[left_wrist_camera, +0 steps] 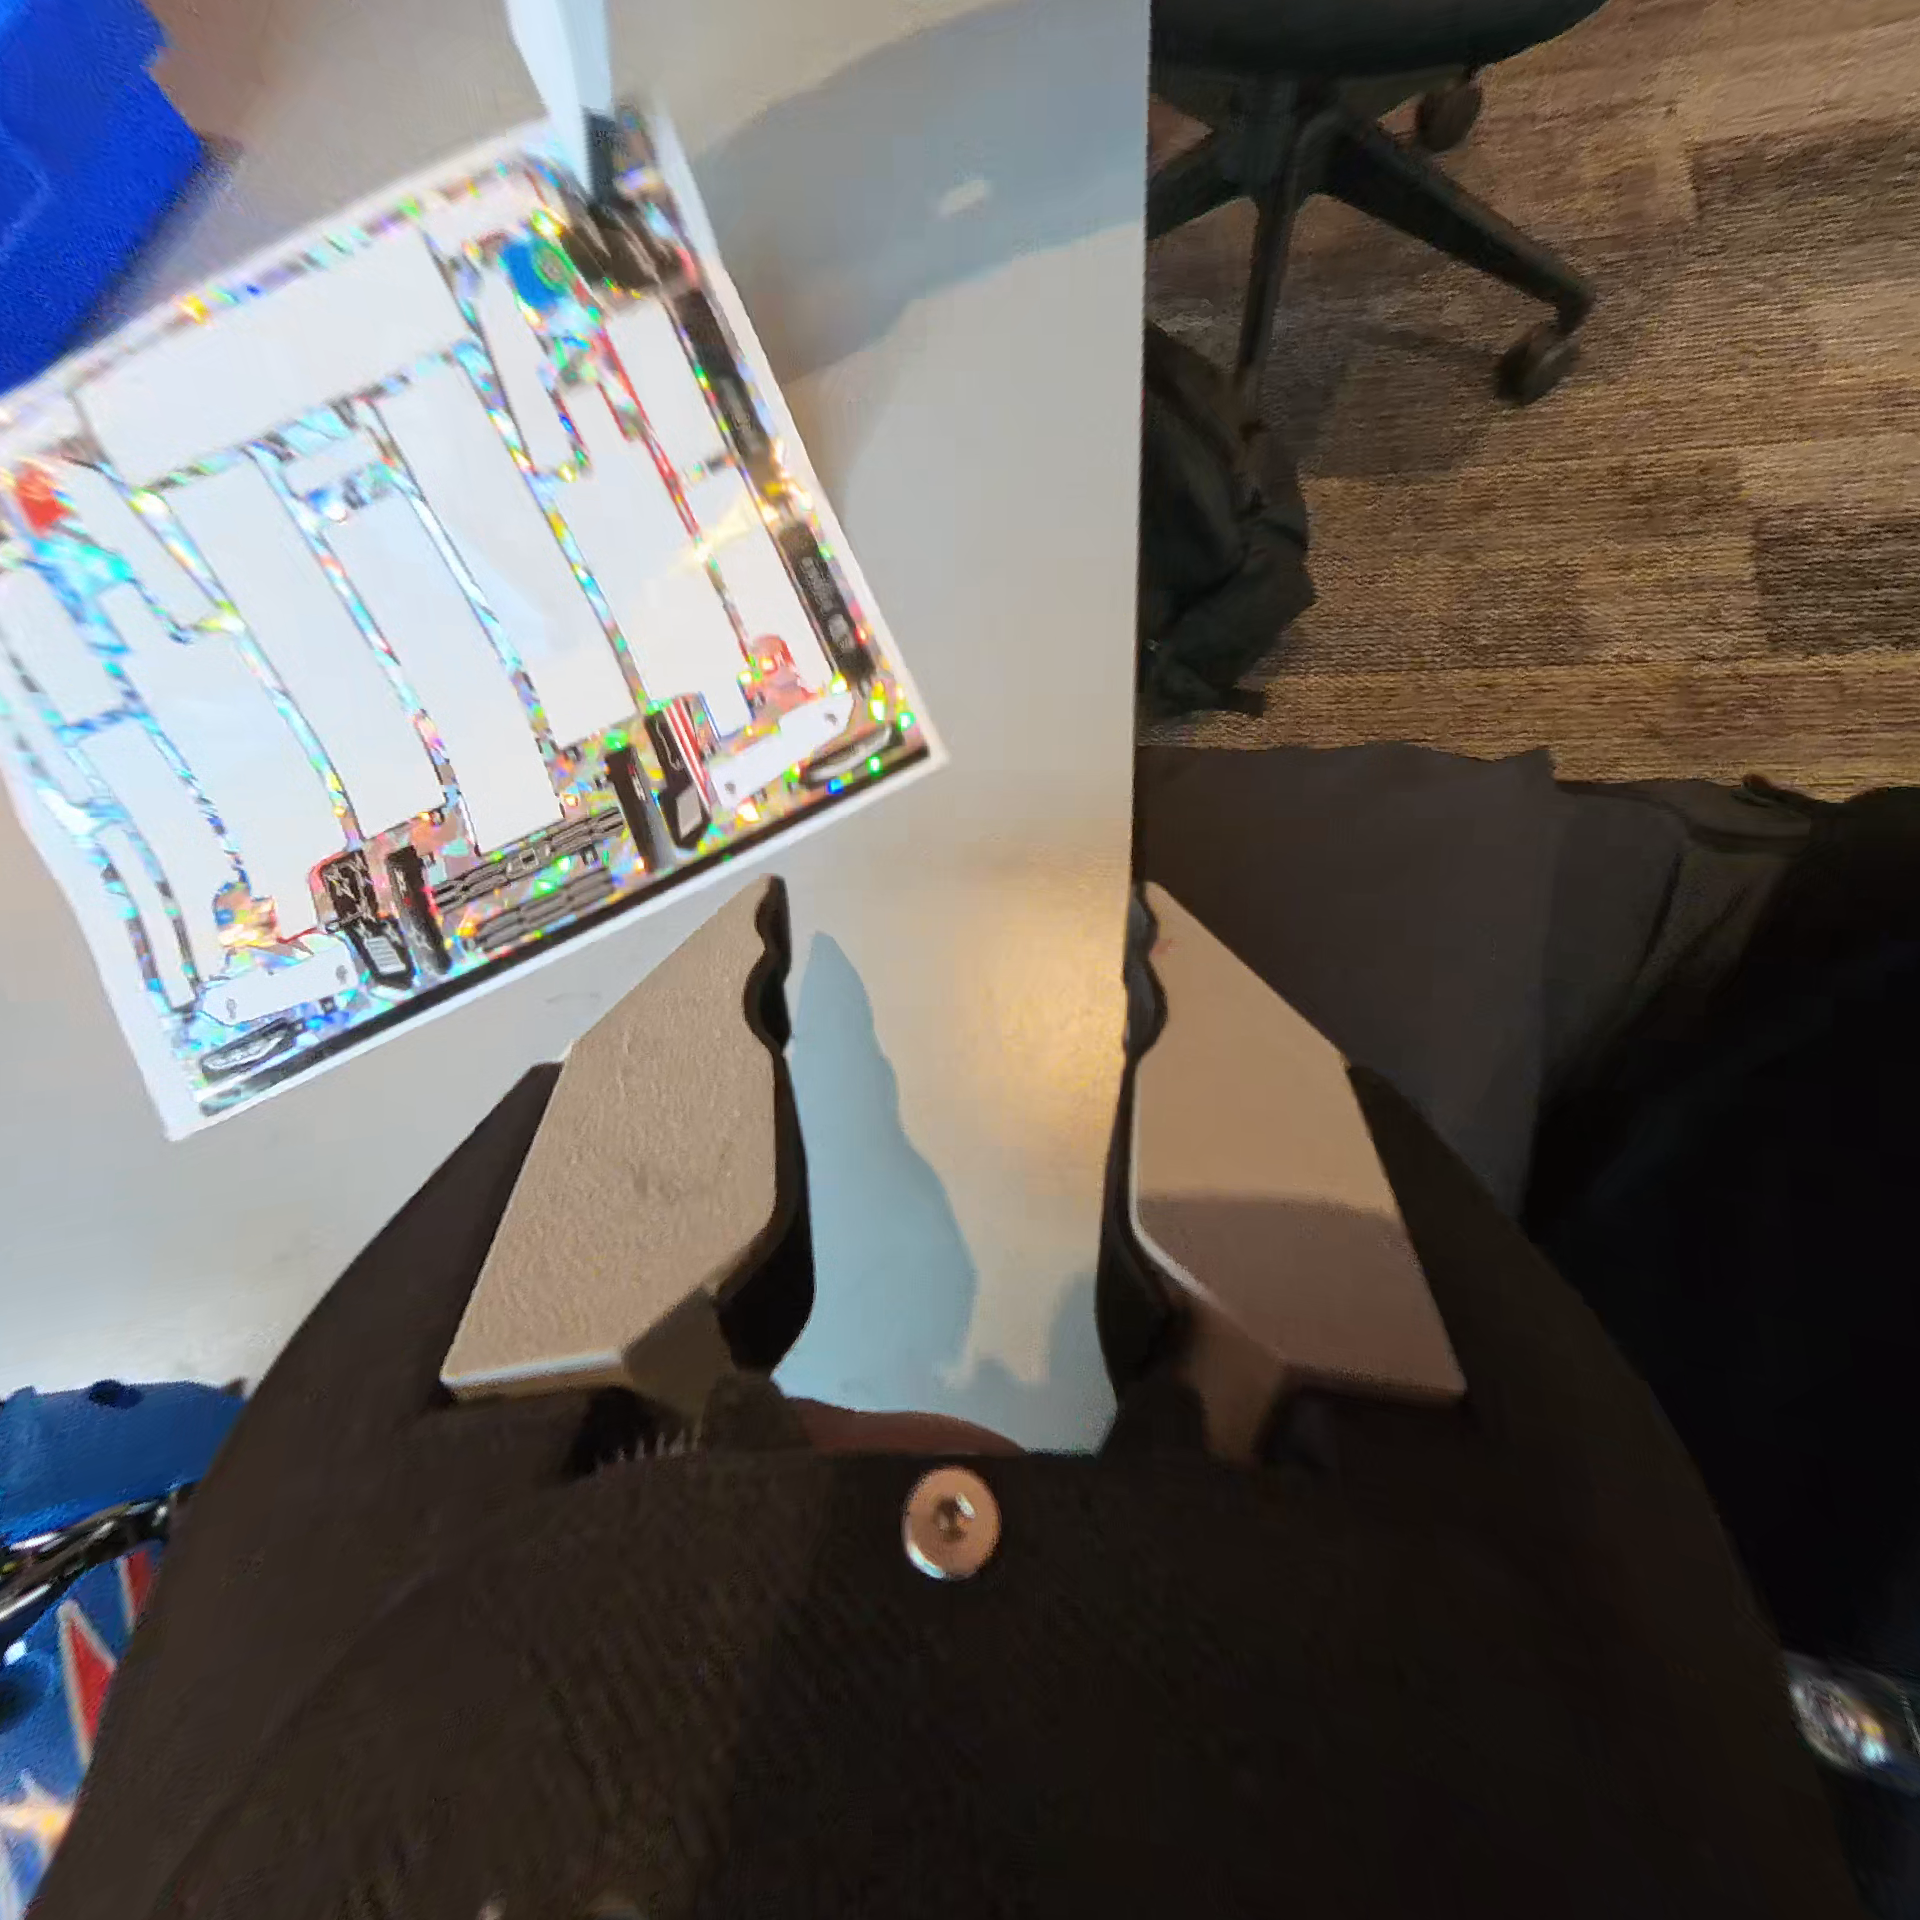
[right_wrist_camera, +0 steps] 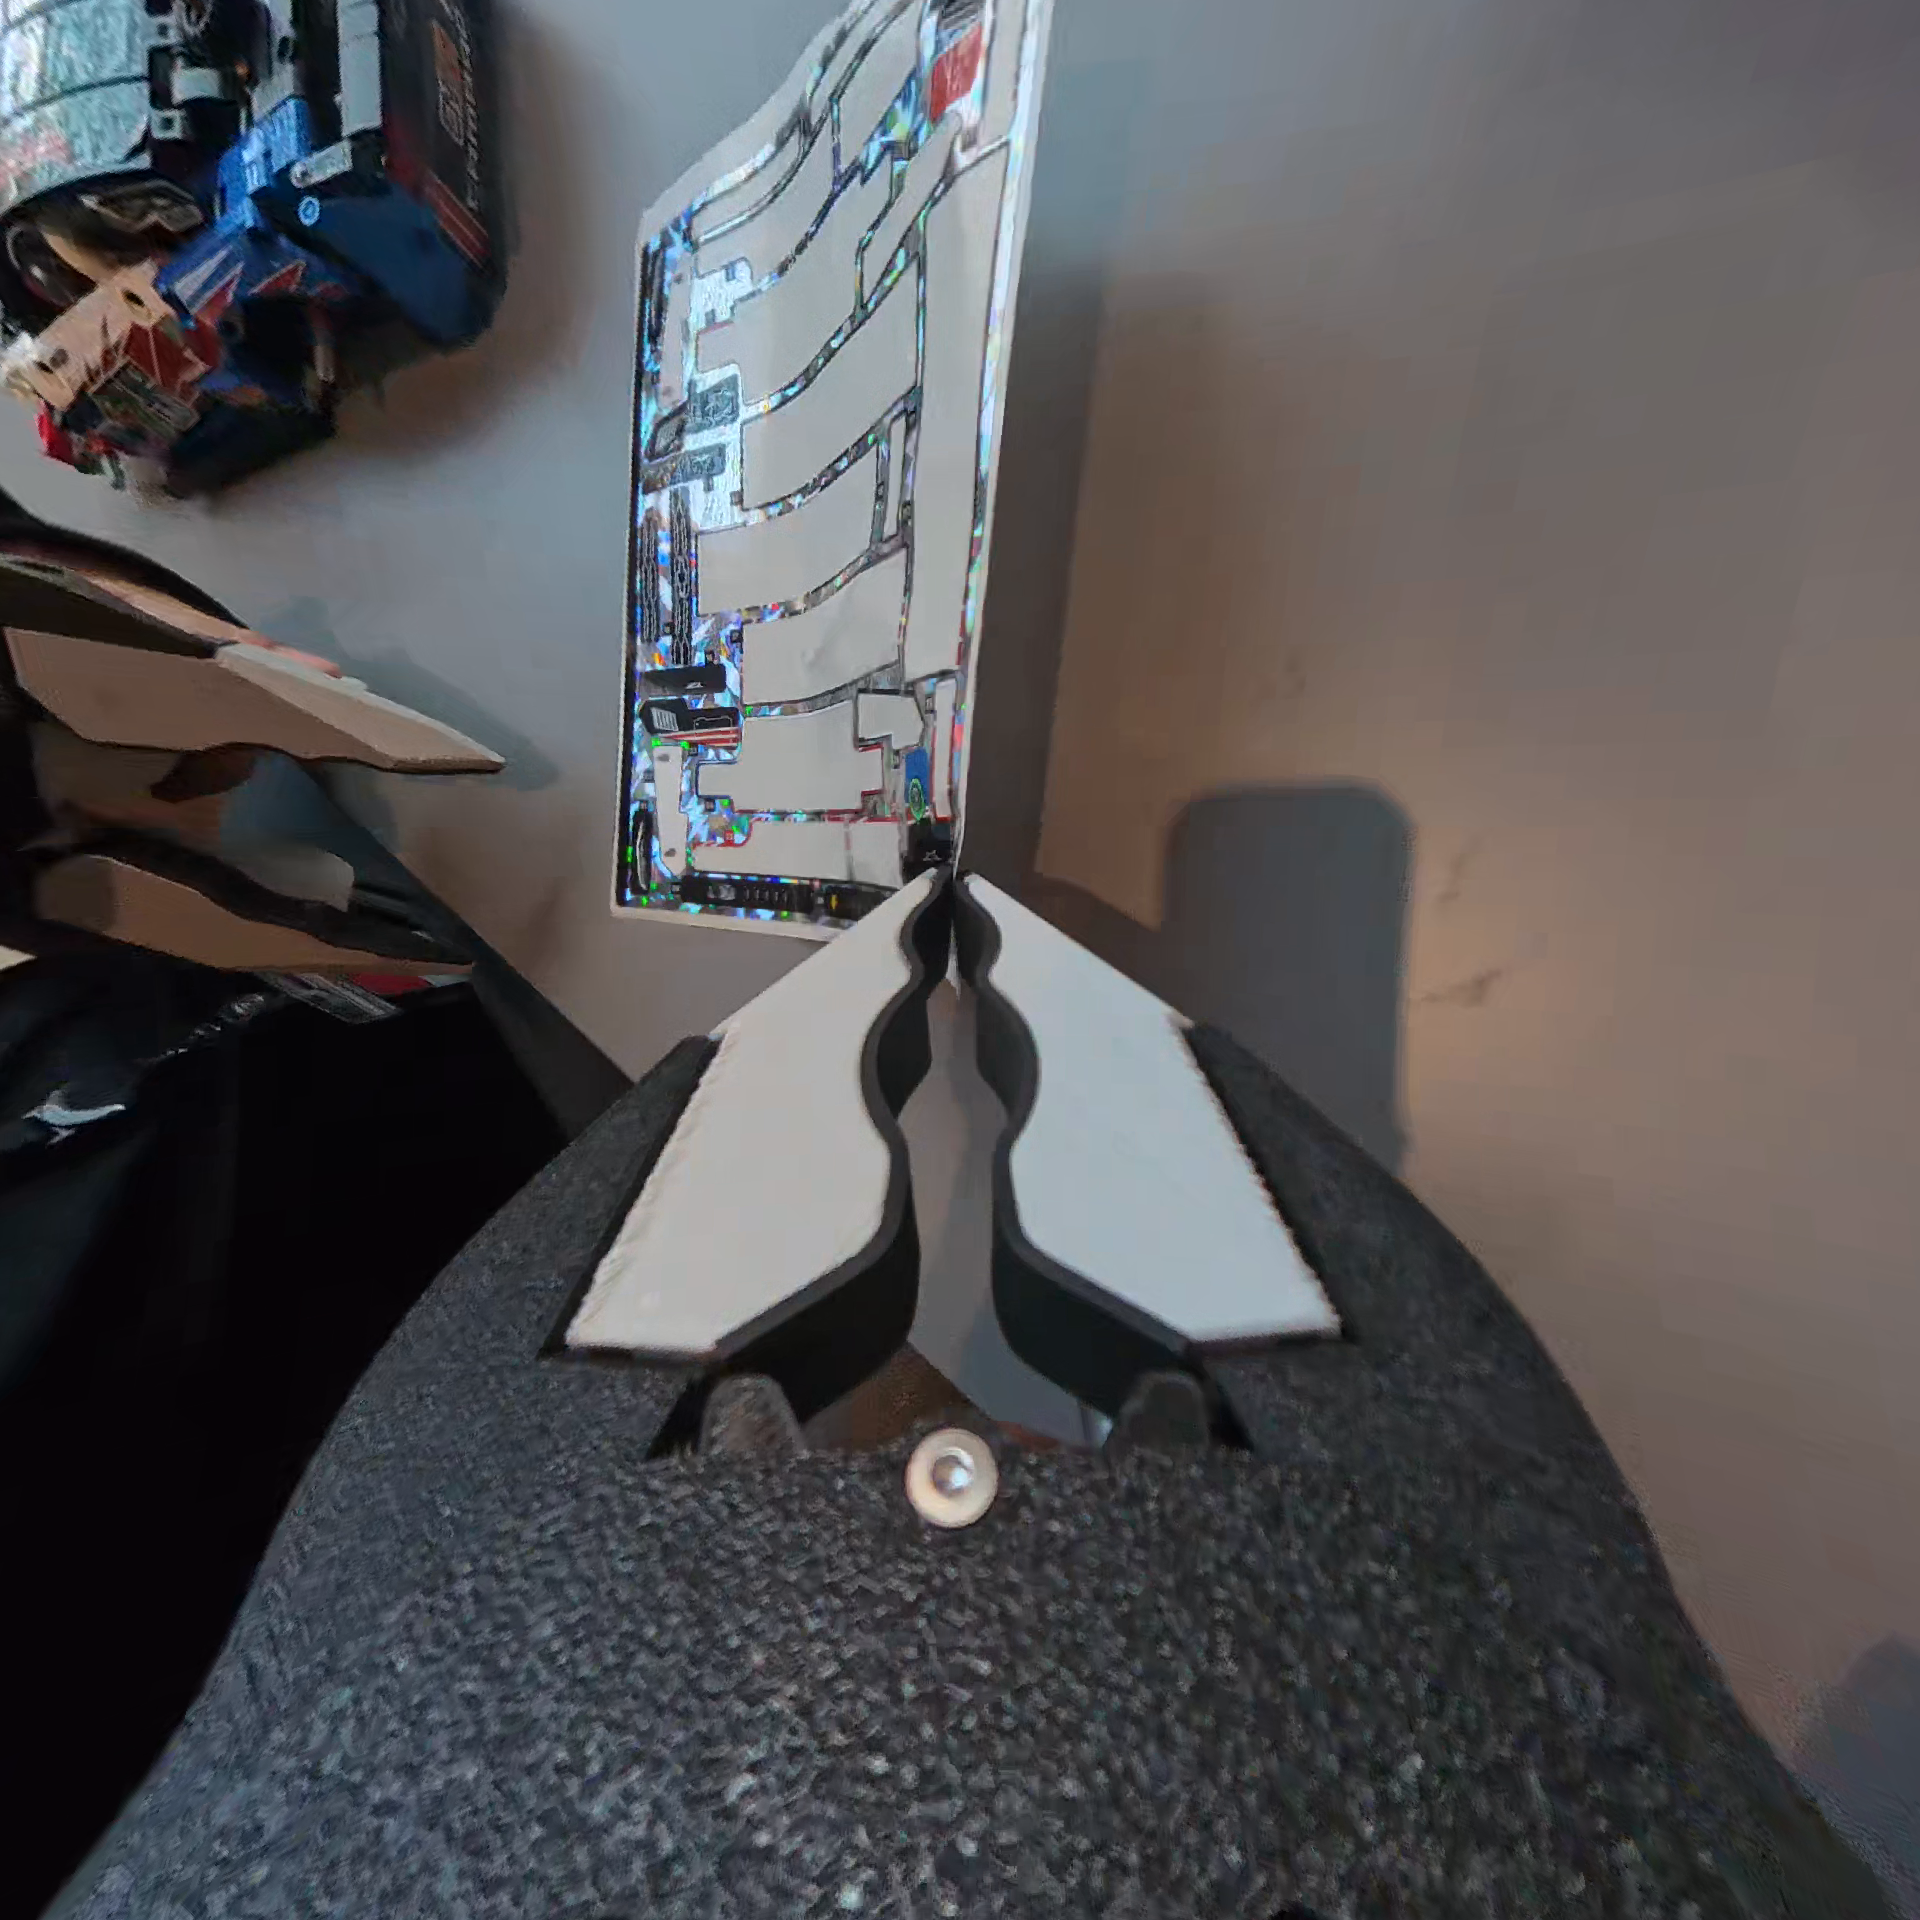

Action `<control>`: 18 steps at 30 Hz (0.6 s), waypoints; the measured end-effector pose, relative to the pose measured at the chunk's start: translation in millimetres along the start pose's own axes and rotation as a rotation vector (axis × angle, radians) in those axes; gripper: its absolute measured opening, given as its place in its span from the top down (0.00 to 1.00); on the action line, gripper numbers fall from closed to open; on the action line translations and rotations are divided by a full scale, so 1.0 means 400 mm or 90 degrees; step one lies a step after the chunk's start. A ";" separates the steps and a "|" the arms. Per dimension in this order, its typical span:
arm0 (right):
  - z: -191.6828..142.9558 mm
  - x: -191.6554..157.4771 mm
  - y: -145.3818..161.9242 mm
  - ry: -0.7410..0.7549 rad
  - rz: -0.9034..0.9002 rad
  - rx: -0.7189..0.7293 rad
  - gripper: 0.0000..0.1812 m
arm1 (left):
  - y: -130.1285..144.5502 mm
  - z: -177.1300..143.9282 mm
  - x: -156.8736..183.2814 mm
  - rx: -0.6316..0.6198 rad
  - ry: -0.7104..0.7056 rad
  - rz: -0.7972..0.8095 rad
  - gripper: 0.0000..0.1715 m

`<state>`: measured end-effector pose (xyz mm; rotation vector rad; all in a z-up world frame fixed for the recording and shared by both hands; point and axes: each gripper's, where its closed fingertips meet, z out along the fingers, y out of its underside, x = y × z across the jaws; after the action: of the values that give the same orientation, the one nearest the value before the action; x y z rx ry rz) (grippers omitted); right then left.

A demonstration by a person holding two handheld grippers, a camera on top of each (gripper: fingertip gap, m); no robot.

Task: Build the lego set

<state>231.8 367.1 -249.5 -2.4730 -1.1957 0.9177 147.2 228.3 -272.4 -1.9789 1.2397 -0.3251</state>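
Right gripper: jaws closed, tips pinching one corner of the sticker sheet. The sheet hangs free above the white surface, mostly peeled: large blank backing areas, with glittery foil trim and a few small dark stickers left along the edges.

Left gripper: jaws wide apart, holding nothing, poised over the near edge of the surface, just beside the sheet's lower edge. In the right wrist view it shows at the left, apart from the sheet.

Lego model: blue, red and silver build on the surface, far left in the right wrist view, well apart from the sheet. A blue part sits at the left gripper's near left.

Off the surface: office chair on wood-look floor.

Step in hand, as I judge: sticker work, late in the build. Next move likely calls for the left jaws to close finely on one small remaining sticker and peel it while the right holds the sheet steady. Thin sheet will flex; motion blur hides the small stickers' edges.
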 end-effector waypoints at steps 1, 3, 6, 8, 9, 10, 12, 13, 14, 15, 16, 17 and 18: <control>0.006 -0.011 0.011 -0.016 0.018 0.012 1.00 | -0.003 0.002 0.000 -0.001 -0.005 0.010 0.65; 0.006 -0.047 0.038 -0.048 0.047 0.051 1.00 | -0.003 0.011 -0.001 -0.019 -0.003 0.025 0.64; -0.005 -0.107 0.097 -0.077 0.076 0.111 1.00 | 0.002 0.024 0.004 -0.046 0.026 0.027 0.63; -0.017 -0.137 0.134 -0.084 0.091 0.160 1.00 | 0.017 0.024 0.023 -0.064 0.055 0.021 0.62; -0.024 -0.148 0.151 -0.086 0.099 0.183 1.00 | 0.028 0.023 0.034 -0.074 0.064 0.020 0.62; -0.030 -0.157 0.164 -0.088 0.105 0.205 1.00 | 0.038 0.021 0.049 -0.080 0.074 0.022 0.62; -0.033 -0.172 0.188 -0.093 0.117 0.232 1.00 | 0.044 0.019 0.068 -0.071 0.063 0.032 0.59; -0.030 -0.177 0.201 -0.093 0.121 0.233 1.00 | 0.048 0.018 0.072 -0.069 0.050 0.040 0.59; -0.026 -0.180 0.210 -0.092 0.126 0.235 1.00 | 0.052 0.017 0.072 -0.070 0.034 0.051 0.59; -0.023 -0.183 0.217 -0.093 0.131 0.238 1.00 | 0.055 0.017 0.072 -0.067 0.018 0.057 0.60; -0.021 -0.187 0.223 -0.096 0.135 0.241 0.99 | 0.056 0.018 0.071 -0.061 0.004 0.059 0.60; -0.022 -0.186 0.230 -0.092 0.136 0.246 0.97 | 0.057 0.018 0.070 -0.055 -0.011 0.059 0.62; -0.024 -0.178 0.238 -0.077 0.138 0.253 0.93 | 0.059 0.017 0.068 -0.050 -0.026 0.059 0.64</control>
<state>263.5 252.1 -255.5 -2.2732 -0.6979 1.2418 149.0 202.9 -298.4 -1.9768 1.3319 -0.1913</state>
